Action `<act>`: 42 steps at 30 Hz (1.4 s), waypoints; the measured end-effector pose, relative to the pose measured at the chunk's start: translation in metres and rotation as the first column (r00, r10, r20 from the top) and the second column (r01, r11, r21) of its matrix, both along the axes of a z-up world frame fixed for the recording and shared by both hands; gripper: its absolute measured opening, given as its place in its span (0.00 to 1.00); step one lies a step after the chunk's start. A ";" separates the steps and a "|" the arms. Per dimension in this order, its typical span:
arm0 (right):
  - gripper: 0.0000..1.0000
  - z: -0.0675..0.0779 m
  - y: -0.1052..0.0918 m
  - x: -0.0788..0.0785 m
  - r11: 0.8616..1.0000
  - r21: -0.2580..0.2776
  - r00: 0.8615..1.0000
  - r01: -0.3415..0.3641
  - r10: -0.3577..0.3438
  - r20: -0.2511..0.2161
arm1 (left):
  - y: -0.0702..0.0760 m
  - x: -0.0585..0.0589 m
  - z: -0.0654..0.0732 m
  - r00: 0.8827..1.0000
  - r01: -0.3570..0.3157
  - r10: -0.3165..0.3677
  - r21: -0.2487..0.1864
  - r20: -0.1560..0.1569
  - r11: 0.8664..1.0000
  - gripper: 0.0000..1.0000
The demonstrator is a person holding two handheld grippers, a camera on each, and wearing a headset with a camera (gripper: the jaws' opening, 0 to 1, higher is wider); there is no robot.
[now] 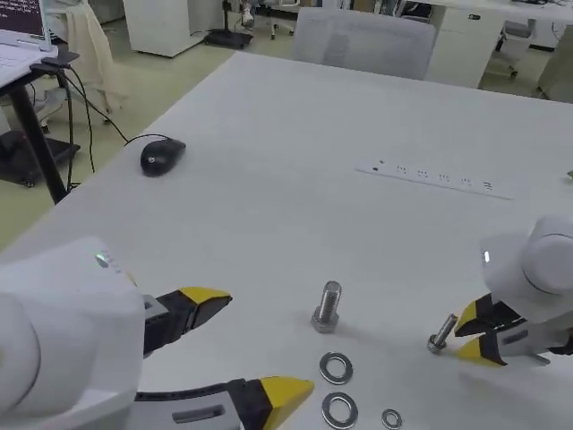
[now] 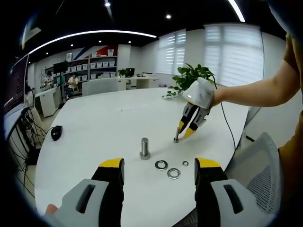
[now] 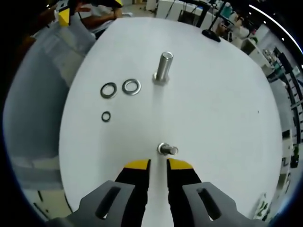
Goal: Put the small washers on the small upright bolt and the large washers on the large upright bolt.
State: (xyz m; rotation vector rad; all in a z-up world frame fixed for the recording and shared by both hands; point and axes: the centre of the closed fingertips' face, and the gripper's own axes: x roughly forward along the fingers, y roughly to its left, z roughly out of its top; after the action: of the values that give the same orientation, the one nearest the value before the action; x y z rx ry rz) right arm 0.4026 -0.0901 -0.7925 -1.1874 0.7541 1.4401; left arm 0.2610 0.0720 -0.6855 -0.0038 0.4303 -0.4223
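The large bolt (image 1: 328, 306) stands upright on the white table (image 1: 269, 206). Two large washers (image 1: 336, 367) (image 1: 340, 408) and one small washer (image 1: 391, 418) lie flat in front of it. To the right the small bolt (image 1: 441, 333) leans a little. My right gripper (image 1: 474, 336) sits just behind it, jaws a narrow gap apart. In the right gripper view the small bolt (image 3: 166, 149) is just ahead of the tips of that gripper (image 3: 158, 163), not between them. My left gripper (image 1: 246, 345) hangs wide open at lower left, holding nothing, short of the washers (image 2: 173, 173).
A black mouse (image 1: 162, 156) lies at the far left of the table, and a white power strip (image 1: 434, 177) is set flat at the far right. A grey chair (image 1: 363, 40) stands behind the far edge. A side desk with cables (image 1: 36, 81) is left.
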 end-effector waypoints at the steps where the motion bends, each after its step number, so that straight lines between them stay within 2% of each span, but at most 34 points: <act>1: 0.14 0.001 -0.001 -0.002 1.000 0.001 1.000 0.001 -0.001 0.000 | 0.000 0.000 0.001 1.000 0.001 -0.001 0.000 0.001 1.000 0.59; 11: 0.14 0.013 0.002 -0.024 0.999 0.035 1.000 0.020 -0.020 -0.004 | -0.006 -0.008 0.007 1.000 0.016 -0.016 0.005 0.022 1.000 0.59; 16: 0.14 0.013 0.004 -0.036 1.000 0.025 1.000 0.010 -0.010 -0.018 | -0.006 -0.012 0.008 0.999 0.016 -0.016 0.006 0.029 1.000 0.59; 22: 0.14 0.013 0.019 -0.056 0.999 0.041 0.999 -0.022 0.023 -0.039 | -0.004 -0.014 0.008 0.999 0.011 -0.012 0.011 0.031 1.000 0.59; 33: 0.14 -0.005 0.034 -0.085 0.997 0.027 0.994 -0.067 0.069 -0.089 | -0.002 -0.016 0.005 1.000 0.013 -0.013 0.004 0.022 1.000 0.59; 42: 0.15 -0.020 0.043 -0.097 0.995 0.017 0.988 -0.095 0.096 -0.121 | 0.000 -0.011 0.005 1.000 0.008 -0.008 0.004 0.023 1.000 0.59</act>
State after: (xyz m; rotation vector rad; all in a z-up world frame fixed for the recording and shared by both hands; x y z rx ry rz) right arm 0.3060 -0.0475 -0.8122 -1.1479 0.7804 1.6063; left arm 0.2495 0.0722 -0.6803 0.0061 0.4089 -0.4291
